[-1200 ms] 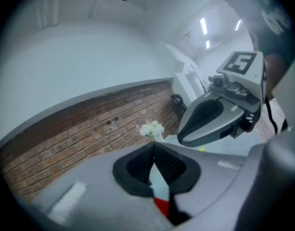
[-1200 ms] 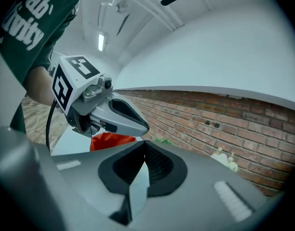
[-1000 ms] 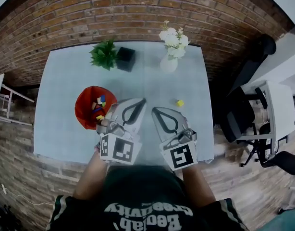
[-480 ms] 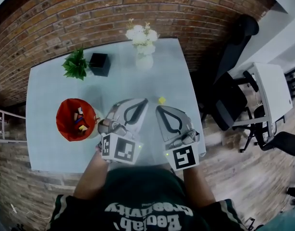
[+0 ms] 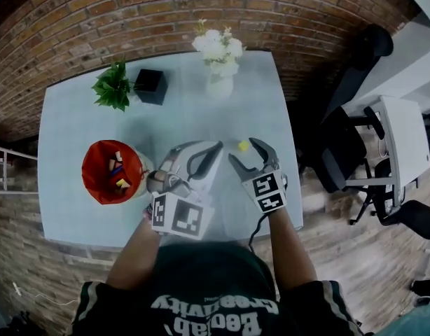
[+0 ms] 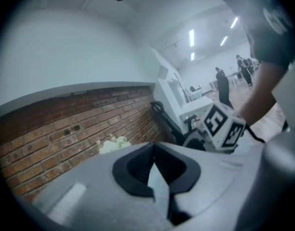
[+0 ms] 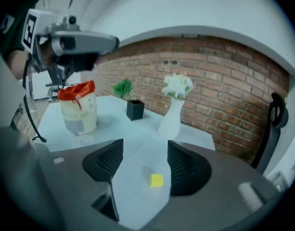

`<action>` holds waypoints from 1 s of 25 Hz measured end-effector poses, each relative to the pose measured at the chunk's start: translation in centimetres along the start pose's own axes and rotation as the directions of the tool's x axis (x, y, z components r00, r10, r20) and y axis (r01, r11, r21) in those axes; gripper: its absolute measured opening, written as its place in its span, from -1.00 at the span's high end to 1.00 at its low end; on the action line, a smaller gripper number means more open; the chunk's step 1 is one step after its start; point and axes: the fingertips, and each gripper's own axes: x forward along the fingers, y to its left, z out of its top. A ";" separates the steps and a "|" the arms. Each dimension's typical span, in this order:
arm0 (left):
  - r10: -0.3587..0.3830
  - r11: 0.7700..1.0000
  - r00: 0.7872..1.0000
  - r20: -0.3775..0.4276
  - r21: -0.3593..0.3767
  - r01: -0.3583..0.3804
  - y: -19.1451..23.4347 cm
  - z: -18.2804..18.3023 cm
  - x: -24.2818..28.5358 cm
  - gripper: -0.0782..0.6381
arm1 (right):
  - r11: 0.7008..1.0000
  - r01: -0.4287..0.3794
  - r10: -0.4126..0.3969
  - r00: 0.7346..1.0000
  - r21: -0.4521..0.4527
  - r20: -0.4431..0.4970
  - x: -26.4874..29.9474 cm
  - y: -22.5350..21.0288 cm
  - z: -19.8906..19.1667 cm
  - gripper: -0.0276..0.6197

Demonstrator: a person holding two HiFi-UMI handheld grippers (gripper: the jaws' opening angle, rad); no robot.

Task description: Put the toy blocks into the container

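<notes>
- brick wall (image 5: 131, 19) runs behind the whole setup
- pale desk (image 5: 82, 208) sits up against it and carries everything
- left tool (image 5: 215, 148) is held over the middle of the desk. In the left gripper view (image 6: 153, 146) its tips are pressed together with nothing in them
- right tool (image 5: 241, 151) is tipped down toward the desk. Its jaws are spread (image 7: 145, 143) and have just been opening
- container (image 5: 111, 171) with the red top is on the left side of the desk, well apart from both tools. It already has a few coloured blocks (image 5: 118, 166) inside
- white vase (image 5: 220, 82) with white flowers stands at the back of the desk
- green plant (image 5: 114, 86) is back left, right beside a black pot (image 5: 151, 86)
- 1 yellow block (image 5: 243, 145) lies flat on the desk between the right tool's 2 jaws (image 7: 156, 180). Neither pad is touching it
</notes>
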 end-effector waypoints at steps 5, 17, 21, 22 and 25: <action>0.008 1.000 0.999 -0.041 -0.016 -0.008 0.4 -1.4 -0.1 0.77 | 0.994 -0.058 0.078 0.969 0.092 -0.236 6.1 -1.4 -8.9 -0.08; 0.045 0.998 0.994 -0.103 -0.040 -0.049 1.6 -3.8 -1.4 0.77 | 0.989 -0.094 0.126 0.935 0.110 -0.332 9.6 -2.3 -12.8 0.45; 0.051 0.998 0.994 -0.098 -0.039 -0.055 1.9 -3.8 -1.6 0.77 | 0.993 -0.102 0.115 0.952 0.062 -0.285 8.7 -1.8 -10.8 0.45; 0.052 0.998 0.994 -0.095 -0.037 -0.056 2.0 -3.7 -1.6 0.77 | 0.995 -0.095 0.102 0.964 0.040 -0.244 8.0 -1.6 -9.2 0.45; 0.061 0.997 0.995 -0.081 -0.031 -0.064 2.4 -3.2 -2.0 0.77 | 0.997 -0.062 0.059 0.994 -0.036 -0.090 4.8 -0.6 -3.2 0.45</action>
